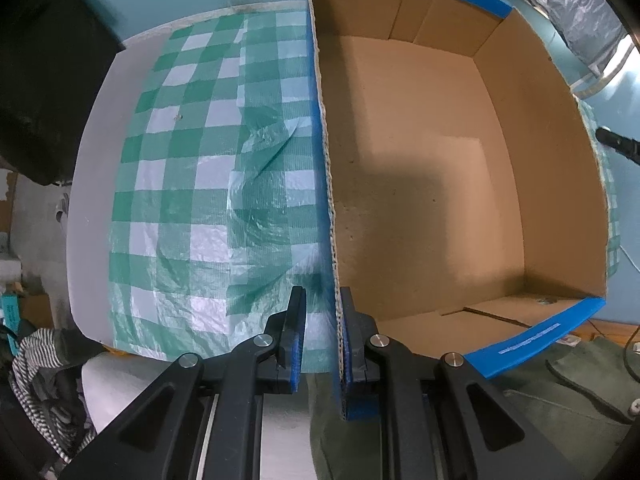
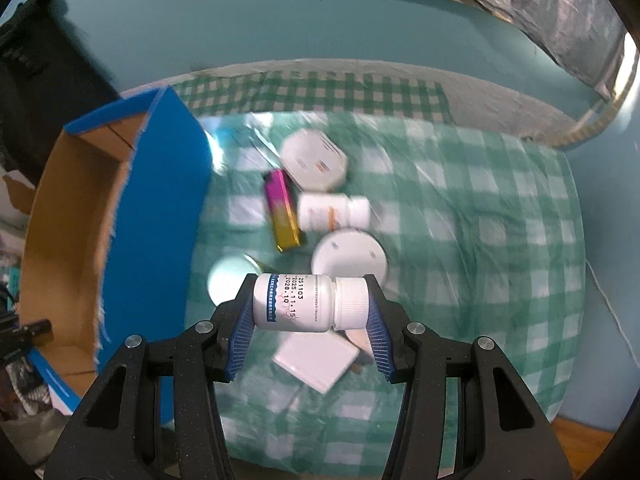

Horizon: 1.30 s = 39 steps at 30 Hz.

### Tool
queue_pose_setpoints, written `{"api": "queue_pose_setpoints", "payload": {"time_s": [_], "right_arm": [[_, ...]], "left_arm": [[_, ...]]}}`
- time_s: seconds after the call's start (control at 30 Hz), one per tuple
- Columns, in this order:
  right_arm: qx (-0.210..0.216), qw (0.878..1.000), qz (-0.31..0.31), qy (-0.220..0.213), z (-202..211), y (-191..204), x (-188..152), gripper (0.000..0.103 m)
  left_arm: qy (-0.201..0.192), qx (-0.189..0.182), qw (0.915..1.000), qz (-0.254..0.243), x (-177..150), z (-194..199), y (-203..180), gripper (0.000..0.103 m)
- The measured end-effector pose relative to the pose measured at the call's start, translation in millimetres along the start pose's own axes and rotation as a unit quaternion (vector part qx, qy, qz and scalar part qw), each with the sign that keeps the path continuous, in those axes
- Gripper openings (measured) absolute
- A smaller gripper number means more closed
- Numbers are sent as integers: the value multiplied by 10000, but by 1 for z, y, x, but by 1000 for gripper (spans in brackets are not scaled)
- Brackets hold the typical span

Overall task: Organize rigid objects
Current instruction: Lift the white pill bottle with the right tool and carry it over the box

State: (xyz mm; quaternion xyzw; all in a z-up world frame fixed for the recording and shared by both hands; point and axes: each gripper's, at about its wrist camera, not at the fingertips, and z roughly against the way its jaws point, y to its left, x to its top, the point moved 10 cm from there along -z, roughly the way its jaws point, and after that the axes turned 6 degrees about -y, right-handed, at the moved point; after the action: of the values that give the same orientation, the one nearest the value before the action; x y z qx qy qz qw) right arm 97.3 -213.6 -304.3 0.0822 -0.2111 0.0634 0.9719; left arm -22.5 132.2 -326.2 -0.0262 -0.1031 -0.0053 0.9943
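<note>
White plastic pill bottle (image 2: pixel 310 303) gripped sideways in right gripper (image 2: pixel 311 320), lower centre. Brown cardboard box with blue outside (image 1: pixel 440 184), wall clamped by left gripper (image 1: pixel 322 336), bottom centre.

Teal wall (image 2: pixel 240 12), green-checked plastic cloth (image 1: pixel 200 152) over a white table (image 1: pixel 92 184), silver foil sheet (image 2: pixel 560 12) top right.

I see a box (image 1: pixel 440 168) of matt brown corrugated cardboard, its cut wall edge rough and fluted, its outside smooth blue. The checked cover (image 1: pixel 192 184) on the surface looks like thin, crinkled, glossy plastic film. My left gripper (image 1: pixel 323 344) is matt black plastic with shiny metal pivots and ribbed blue pads. In my right gripper (image 2: pixel 311 322) the bottle (image 2: pixel 308 302) is smooth white plastic with a ridged cap. The small pink and gold box (image 2: pixel 283 214) looks glossy, foil-like.
</note>
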Motion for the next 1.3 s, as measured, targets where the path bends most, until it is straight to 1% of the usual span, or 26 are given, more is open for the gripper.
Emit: {"api": "queue_pose_setpoints", "payload": {"time_s": [0.2,0.37,0.43,0.83,1.3], "right_arm": [[116,9998,95,-143,4,19,22,50],[151,9996,175,-183,5,29,36,50],[183,9994,187,-204,7,34,41,50],[366,9977,477,-317,9,71,71,50],[597,9922,1041,-337,-8,126,100,50]], "left_arm": [[-81,4,10000,-23,2,3,0,14],[-200,0,9998,-55,5,8,-3,7],[-195,26,9998,-81,6,9,-4,6],[-171,7,9998,-132,7,12,-5,6],[-139,-18,9999,-62,7,12,-3,6]]}}
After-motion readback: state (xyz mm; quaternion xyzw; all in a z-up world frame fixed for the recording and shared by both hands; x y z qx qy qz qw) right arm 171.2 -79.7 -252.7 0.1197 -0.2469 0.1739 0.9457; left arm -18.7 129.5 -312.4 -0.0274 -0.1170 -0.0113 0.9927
